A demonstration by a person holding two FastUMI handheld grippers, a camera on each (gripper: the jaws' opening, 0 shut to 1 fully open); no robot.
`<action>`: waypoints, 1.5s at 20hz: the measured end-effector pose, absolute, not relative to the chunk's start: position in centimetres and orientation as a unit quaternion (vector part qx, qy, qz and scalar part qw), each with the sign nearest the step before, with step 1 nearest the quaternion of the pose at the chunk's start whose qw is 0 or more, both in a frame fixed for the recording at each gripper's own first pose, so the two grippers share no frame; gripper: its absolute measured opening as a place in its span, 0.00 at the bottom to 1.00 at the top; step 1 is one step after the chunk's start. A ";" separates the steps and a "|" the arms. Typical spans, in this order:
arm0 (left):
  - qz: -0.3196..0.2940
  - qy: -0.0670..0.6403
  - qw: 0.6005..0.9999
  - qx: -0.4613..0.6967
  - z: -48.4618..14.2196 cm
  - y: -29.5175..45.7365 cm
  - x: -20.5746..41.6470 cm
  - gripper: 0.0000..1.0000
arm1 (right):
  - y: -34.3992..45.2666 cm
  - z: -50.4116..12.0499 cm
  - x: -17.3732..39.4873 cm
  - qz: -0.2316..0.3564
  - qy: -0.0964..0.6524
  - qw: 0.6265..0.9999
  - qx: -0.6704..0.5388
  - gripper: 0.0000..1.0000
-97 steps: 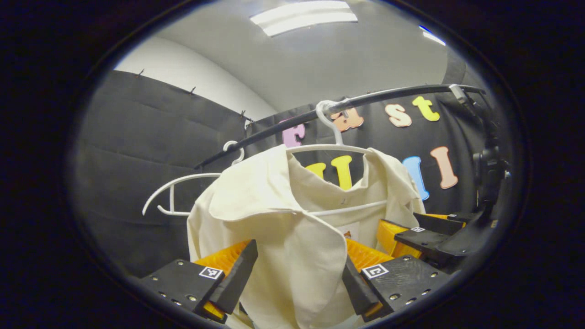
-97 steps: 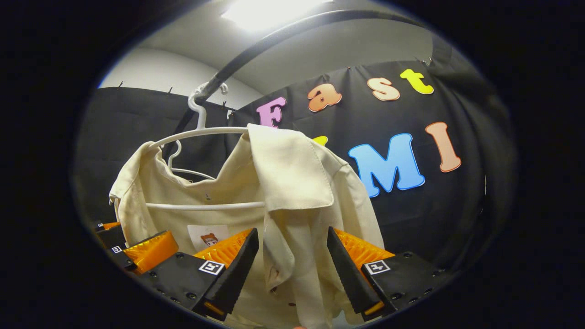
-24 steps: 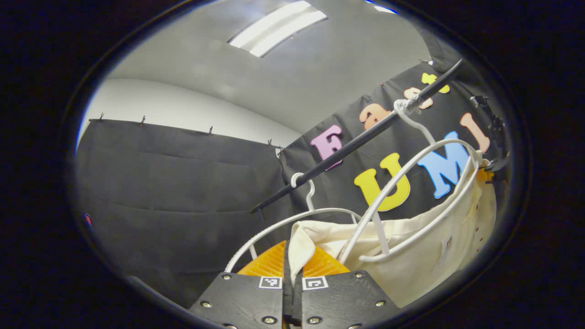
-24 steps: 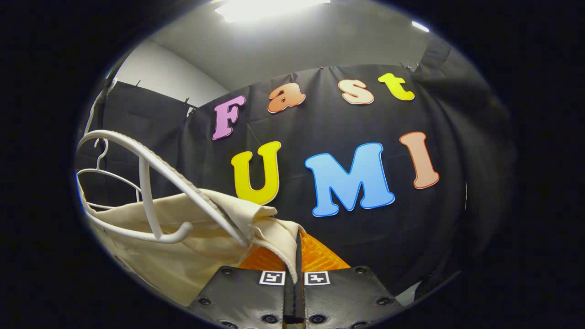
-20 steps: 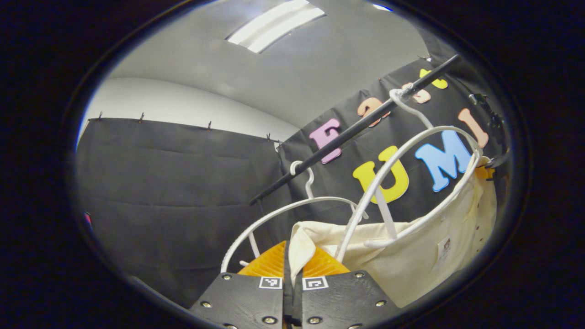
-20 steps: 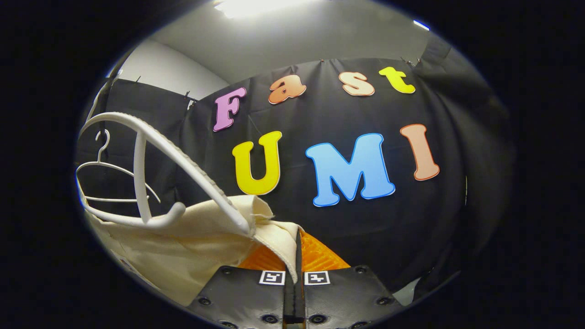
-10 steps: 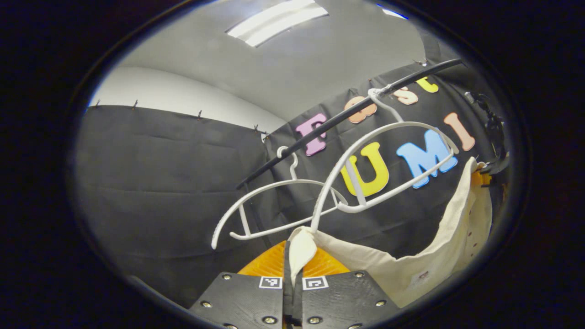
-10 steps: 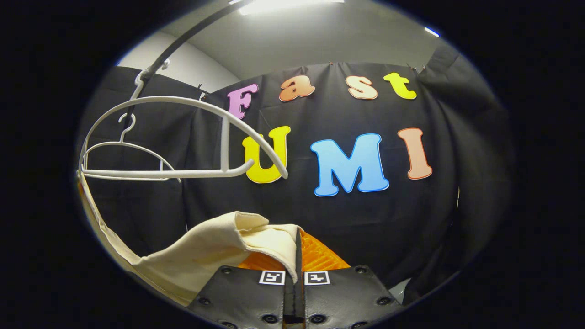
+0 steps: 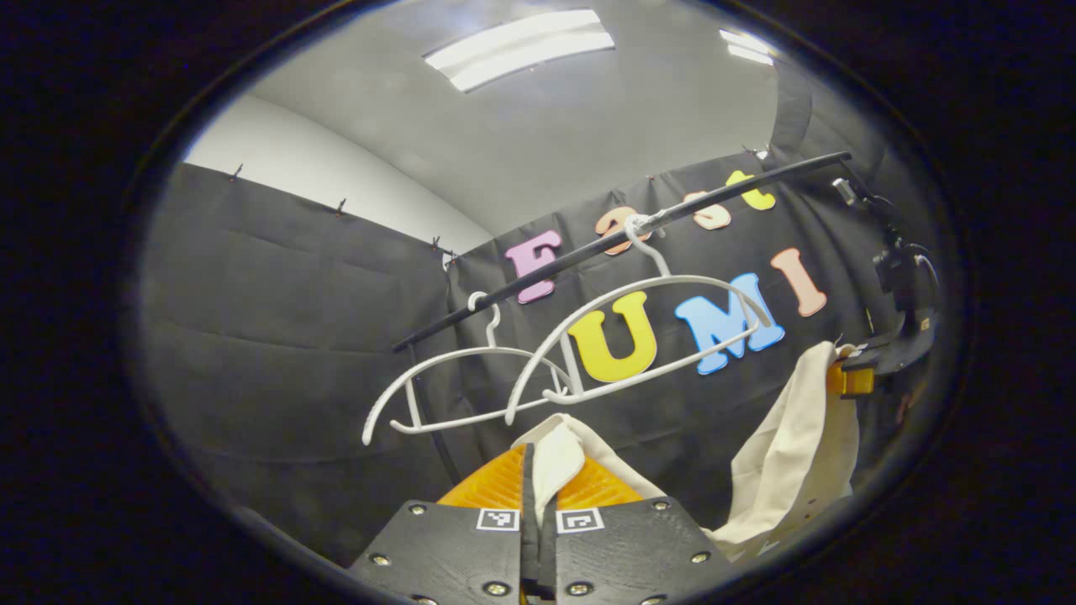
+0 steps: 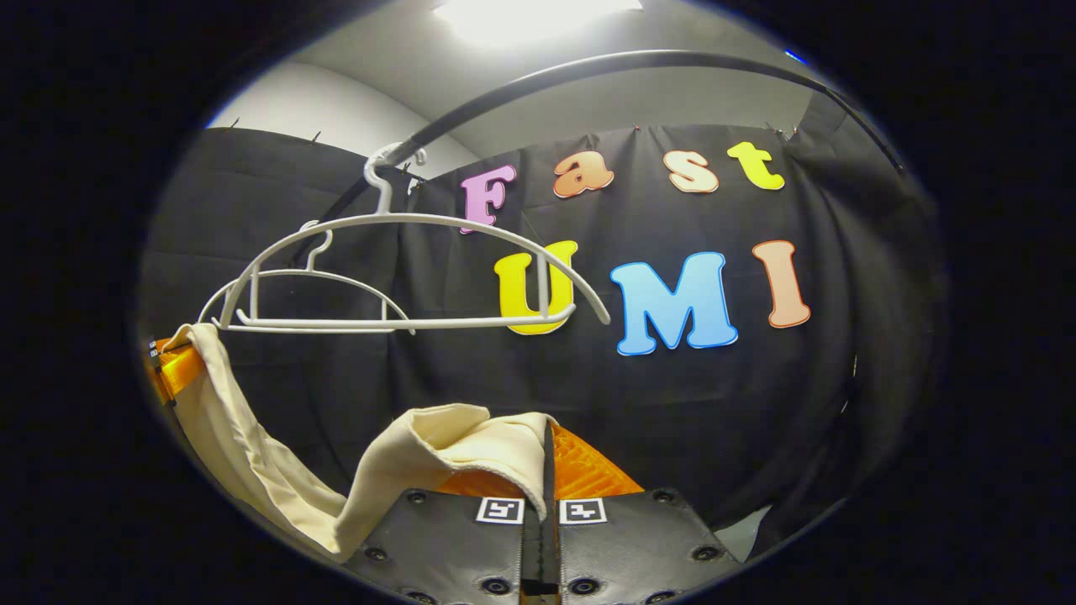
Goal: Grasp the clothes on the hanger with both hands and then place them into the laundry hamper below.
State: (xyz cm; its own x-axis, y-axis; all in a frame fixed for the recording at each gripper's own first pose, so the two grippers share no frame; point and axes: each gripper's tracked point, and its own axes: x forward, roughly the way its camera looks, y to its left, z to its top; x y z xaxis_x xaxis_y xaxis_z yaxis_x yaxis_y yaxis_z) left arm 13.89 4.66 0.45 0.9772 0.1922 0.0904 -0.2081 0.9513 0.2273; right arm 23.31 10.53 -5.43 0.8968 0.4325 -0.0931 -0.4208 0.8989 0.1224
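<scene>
My left tongs (image 9: 538,496) are closed tight, both fingers pressed together with a fold of the cream shirt (image 9: 559,458) pinched between them. From that pinch the cloth runs off to my right and climbs again to my other tongs, seen farther off at the right edge of the left gripper view, where a second corner of the shirt is clamped.

My right tongs (image 10: 546,496) are in the same state: fingers squeezed together with no gap I can make out, gripping the shirt (image 10: 445,441) by its edge. In the right gripper view the cloth bulges up just left of the fingers, then sags low and rises again toward the far left, where it ends at my left tongs (image 10: 168,365).

So the shirt hangs slack between the two tongs like a hammock, clear of the hanger (image 9: 639,336). That white hanger (image 10: 403,269) is bare and sits level on the dark rail (image 9: 622,239) above the cloth, apart from it. A second bare white hanger (image 9: 458,391) hangs just beside it on the same rail (image 10: 605,67). Behind everything is the black cloth wall (image 9: 277,336), with a lit ceiling panel (image 9: 521,46) overhead.
</scene>
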 end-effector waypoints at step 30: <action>0.019 0.279 0.959 0.056 -34.3 -2.6 8.8 0.00 | 15.0 -34.4 8.6 0.262 0.323 0.909 -0.009 0.02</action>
